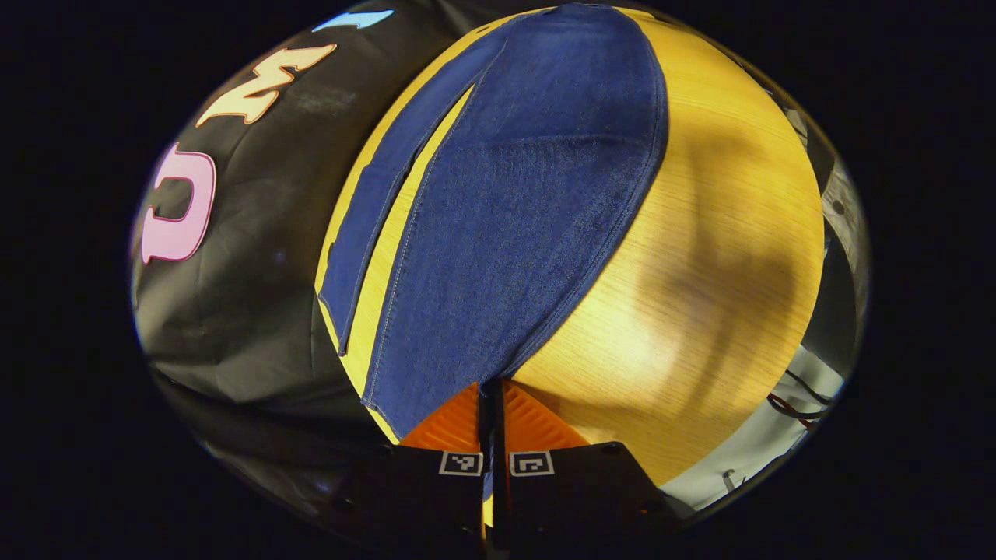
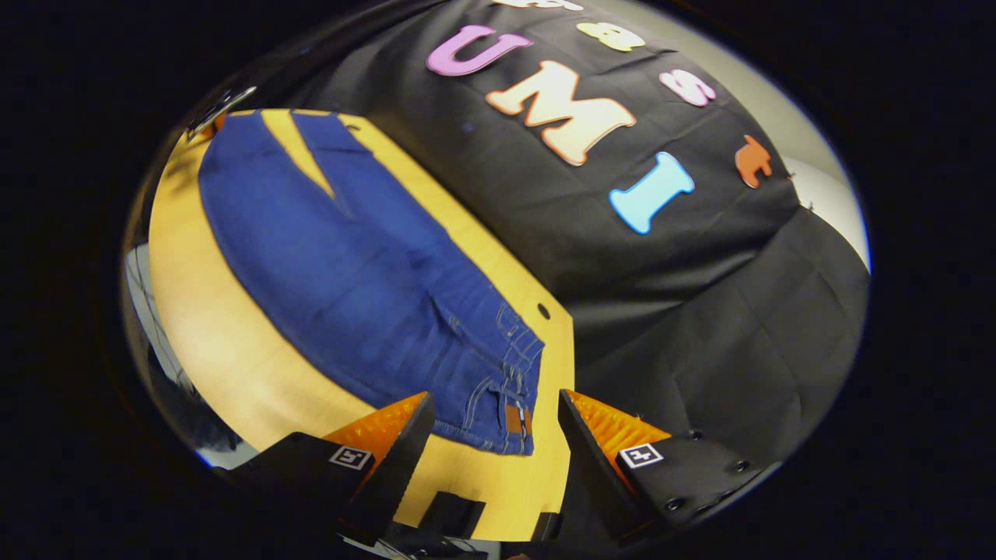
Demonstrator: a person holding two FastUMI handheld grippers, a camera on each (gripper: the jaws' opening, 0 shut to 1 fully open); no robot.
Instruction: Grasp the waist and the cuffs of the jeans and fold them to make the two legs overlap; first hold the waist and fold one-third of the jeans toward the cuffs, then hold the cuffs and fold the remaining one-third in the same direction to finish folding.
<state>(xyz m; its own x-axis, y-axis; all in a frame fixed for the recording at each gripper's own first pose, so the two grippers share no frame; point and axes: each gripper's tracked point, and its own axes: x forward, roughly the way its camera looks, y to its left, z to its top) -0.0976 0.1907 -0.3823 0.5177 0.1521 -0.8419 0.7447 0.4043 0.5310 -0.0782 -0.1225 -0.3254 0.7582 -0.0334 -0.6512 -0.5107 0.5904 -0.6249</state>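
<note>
Dark blue jeans (image 1: 513, 218) lie flat on a yellow wooden table (image 1: 700, 272), legs side by side with a narrow strip of table between them. In the left gripper view my left gripper (image 1: 490, 389) is shut on the corner of the nearer leg's cuff (image 1: 436, 404), and the legs stretch away from it. In the right gripper view the jeans (image 2: 350, 272) run from the waist (image 2: 510, 404) toward the far left. My right gripper (image 2: 494, 398) stands open over the waist, with the waistband's brown patch between its fingers. Whether the fingers touch the cloth I cannot tell.
The black cloth wall (image 2: 622, 257) hangs close along the table's far side. A small round hole (image 2: 542, 311) sits in the tabletop near the waist. Bare wood lies beside the jeans (image 2: 226, 311). Cables and a pale floor (image 1: 786, 420) show past the table's edge.
</note>
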